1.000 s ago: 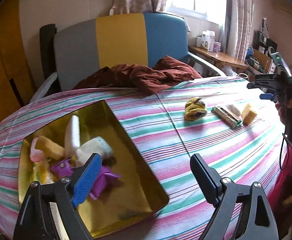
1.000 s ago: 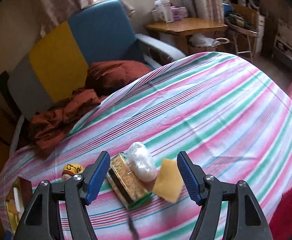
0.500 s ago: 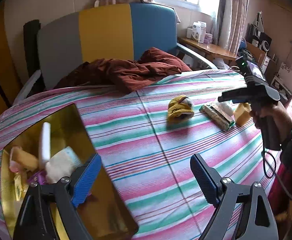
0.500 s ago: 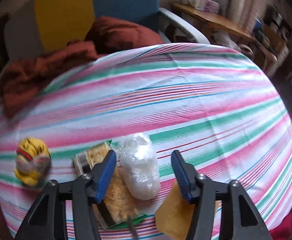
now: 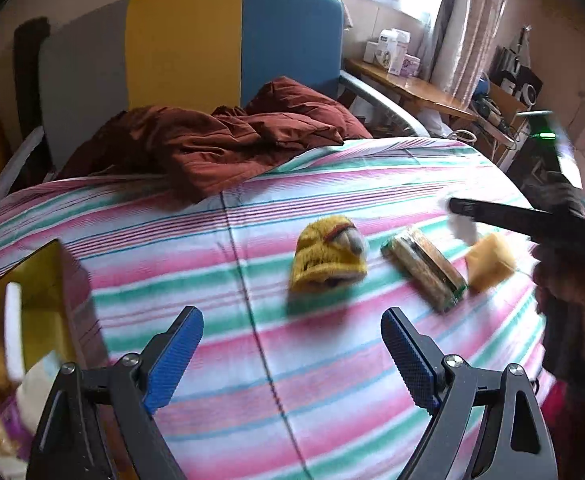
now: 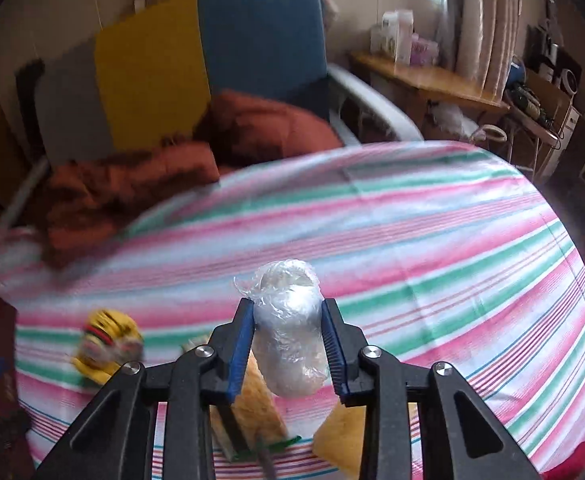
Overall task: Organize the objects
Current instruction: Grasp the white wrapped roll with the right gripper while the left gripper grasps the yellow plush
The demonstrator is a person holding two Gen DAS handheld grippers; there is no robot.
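My right gripper [image 6: 288, 344] is shut on a clear-plastic-wrapped white bundle [image 6: 288, 320] and holds it above the striped bed cover. Below it lie a flat snack packet [image 6: 256, 396] and a yellow sponge [image 6: 340, 436]. In the left wrist view my left gripper [image 5: 288, 352] is open and empty above the cover, short of a yellow knitted toy [image 5: 326, 256]. To its right lie the snack packet [image 5: 422, 268] and the sponge [image 5: 490, 262]. The right gripper [image 5: 464, 210] shows there with the white bundle [image 5: 462, 228]. The gold tray [image 5: 42, 280] of sorted items is at the left edge.
A crumpled brown quilt [image 5: 220, 140] lies at the head of the bed against a grey, yellow and blue headboard [image 5: 184, 40]. A wooden side table [image 5: 408, 84] with boxes stands by the window at the right. The yellow toy also shows in the right wrist view [image 6: 106, 340].
My right gripper closed on the white bundle and lifted it off the cover. My left gripper swung right, away from the gold tray, toward the yellow toy.
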